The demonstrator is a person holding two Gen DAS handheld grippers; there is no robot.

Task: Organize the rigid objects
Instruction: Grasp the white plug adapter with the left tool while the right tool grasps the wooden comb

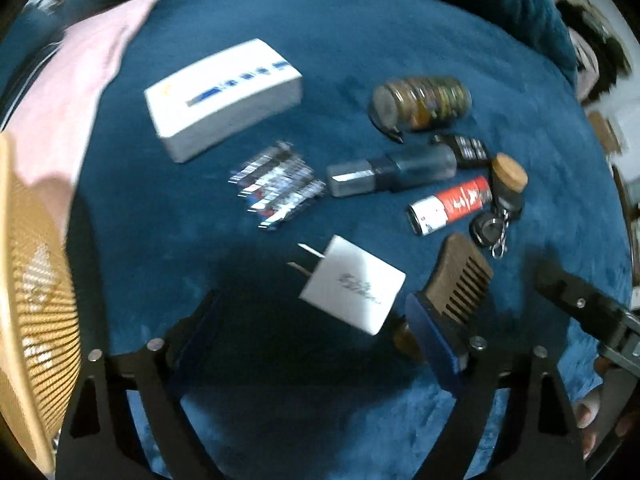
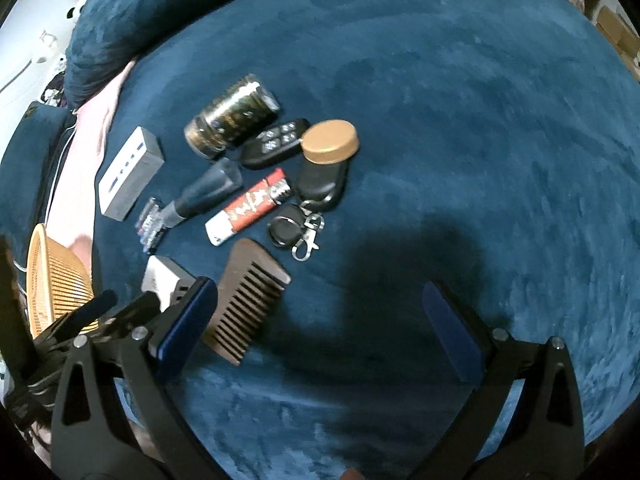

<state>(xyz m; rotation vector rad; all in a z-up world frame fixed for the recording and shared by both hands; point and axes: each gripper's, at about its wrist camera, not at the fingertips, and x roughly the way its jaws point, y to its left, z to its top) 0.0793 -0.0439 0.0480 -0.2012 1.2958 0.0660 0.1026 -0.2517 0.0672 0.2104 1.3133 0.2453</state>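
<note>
Blue velvet bedding (image 1: 360,40) holds a white, two-pronged charger (image 1: 352,290).

I work over a deep blue plush cushion (image 2: 460,128); pink cloth (image 1: 80,92) drapes its left edge, white wall (image 2: 36,12) beyond.

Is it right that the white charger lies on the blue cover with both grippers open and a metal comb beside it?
Not quite: the comb is brown wood, not metal, as the right wrist view shows. The white charger does lie beside it on the blue cover, and the left gripper and right gripper are both open.
</note>
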